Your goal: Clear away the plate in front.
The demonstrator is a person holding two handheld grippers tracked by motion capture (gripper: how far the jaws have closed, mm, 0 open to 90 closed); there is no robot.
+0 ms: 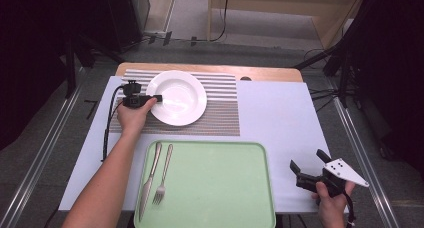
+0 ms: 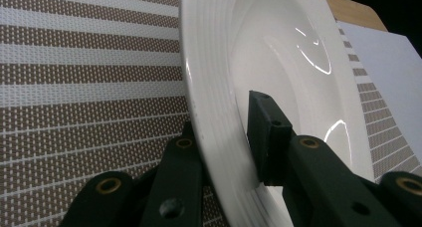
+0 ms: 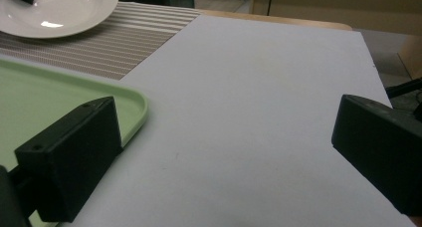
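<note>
A white plate (image 1: 177, 98) (image 2: 278, 53) (image 3: 54, 8) rests on a striped placemat (image 1: 220, 113) (image 2: 74, 87) at the back left of the table. My left gripper (image 1: 159, 98) (image 2: 224, 122) is shut on the plate's left rim, one jaw under the rim and the other pad pressing on its inner slope. My right gripper (image 1: 306, 159) (image 3: 224, 147) is held open near the table's front right, above the white cover, with nothing between its jaws.
A green tray (image 1: 210, 144) (image 3: 134, 102) lies at the front centre, with a knife (image 1: 150, 180) and a fork (image 1: 162, 175) side by side at its left end. A white cover (image 1: 275, 118) spreads over the table's right half.
</note>
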